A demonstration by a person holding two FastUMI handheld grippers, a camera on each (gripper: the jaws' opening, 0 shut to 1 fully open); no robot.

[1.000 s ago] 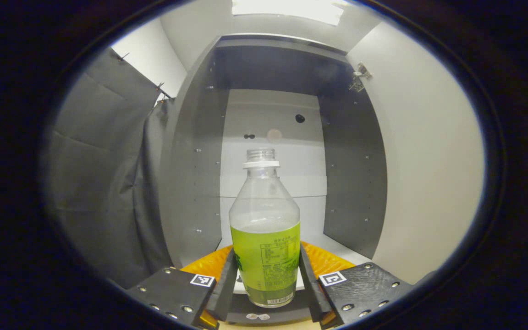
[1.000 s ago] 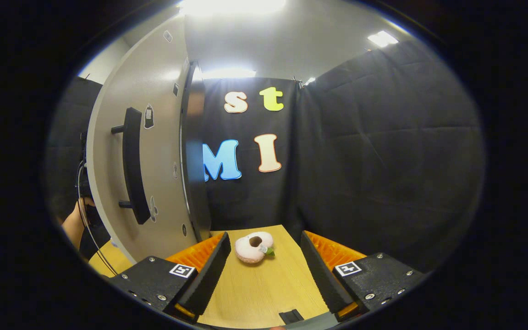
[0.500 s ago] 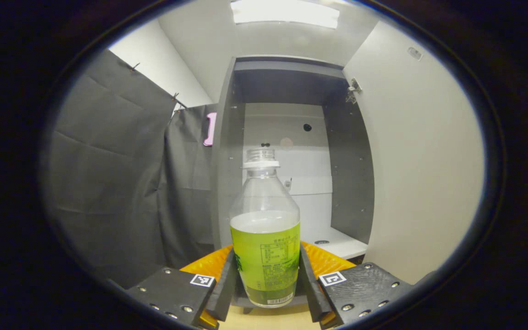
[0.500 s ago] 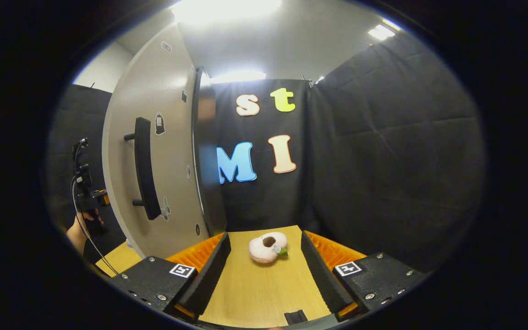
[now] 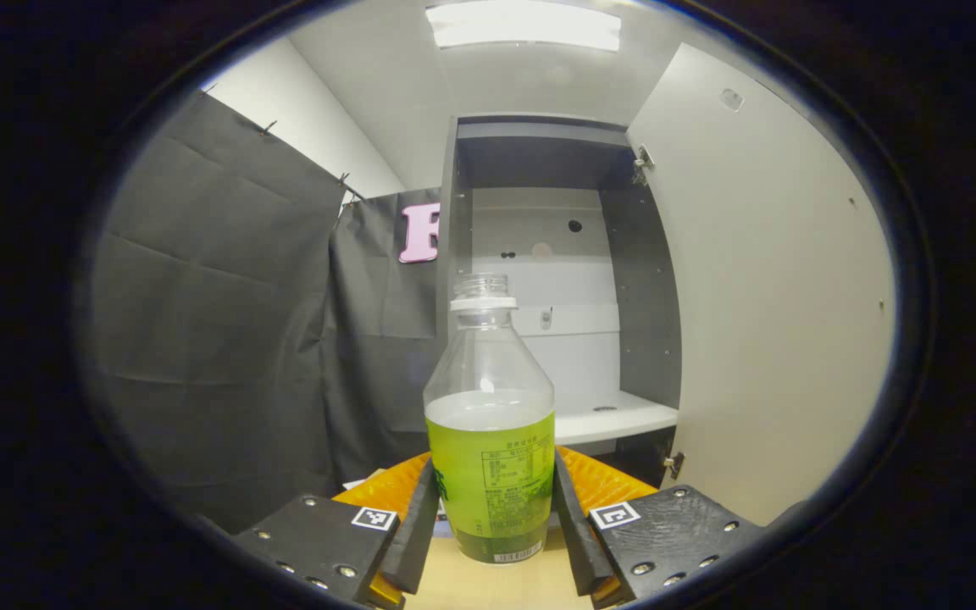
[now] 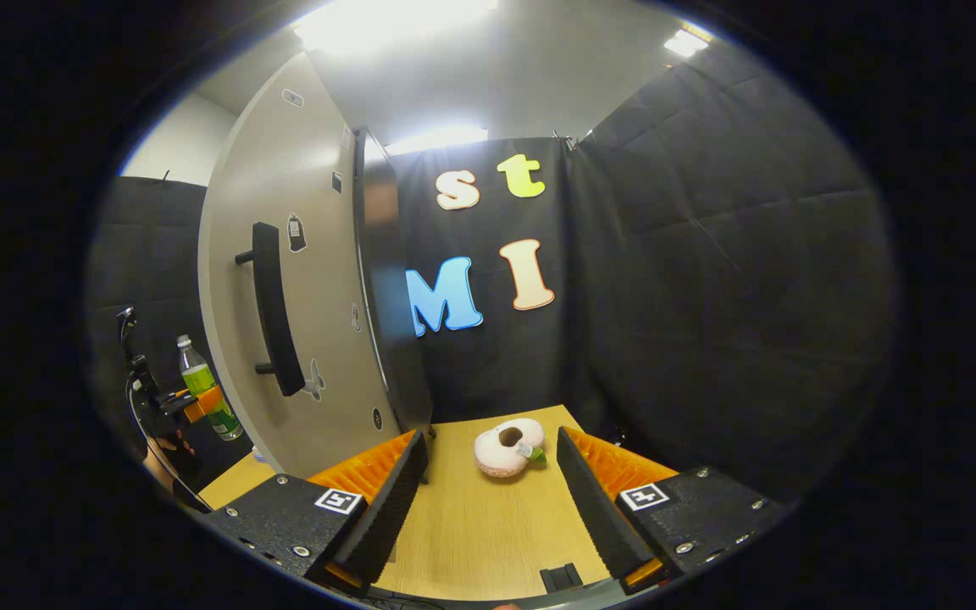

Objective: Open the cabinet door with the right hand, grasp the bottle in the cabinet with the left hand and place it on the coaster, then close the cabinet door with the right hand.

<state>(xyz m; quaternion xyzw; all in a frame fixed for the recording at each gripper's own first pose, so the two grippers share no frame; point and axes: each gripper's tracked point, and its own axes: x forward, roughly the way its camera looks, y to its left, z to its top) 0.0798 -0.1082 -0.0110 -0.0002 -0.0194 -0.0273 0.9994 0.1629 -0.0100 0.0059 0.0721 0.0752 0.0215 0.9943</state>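
Observation:
A clear bottle (image 5: 489, 440) with a green label and no cap stands upright between the fingers of my left gripper (image 5: 492, 466), which is shut on its lower half. It hangs just above the wooden table, out in front of the open cabinet (image 5: 539, 280). The pale cabinet door (image 5: 759, 296) stands wide open to the right. In the right gripper view the door's outer face (image 6: 302, 254) carries a black handle (image 6: 272, 309). Left of it I see the bottle (image 6: 202, 385) in the left gripper (image 6: 196, 407). My right gripper (image 6: 492, 500) is open over the table, holding nothing.
A pale plush ring (image 6: 509, 445) lies on the wooden table (image 6: 471, 542) just ahead of the right gripper. Black cloth walls (image 5: 225, 339) close the booth at the left and behind the cabinet. The cabinet's white shelf (image 5: 615, 419) is bare.
The left gripper has drawn back with the bottle out of the cabinet, which now looks farther off. In the right gripper view the bottle and left gripper have appeared left of the door.

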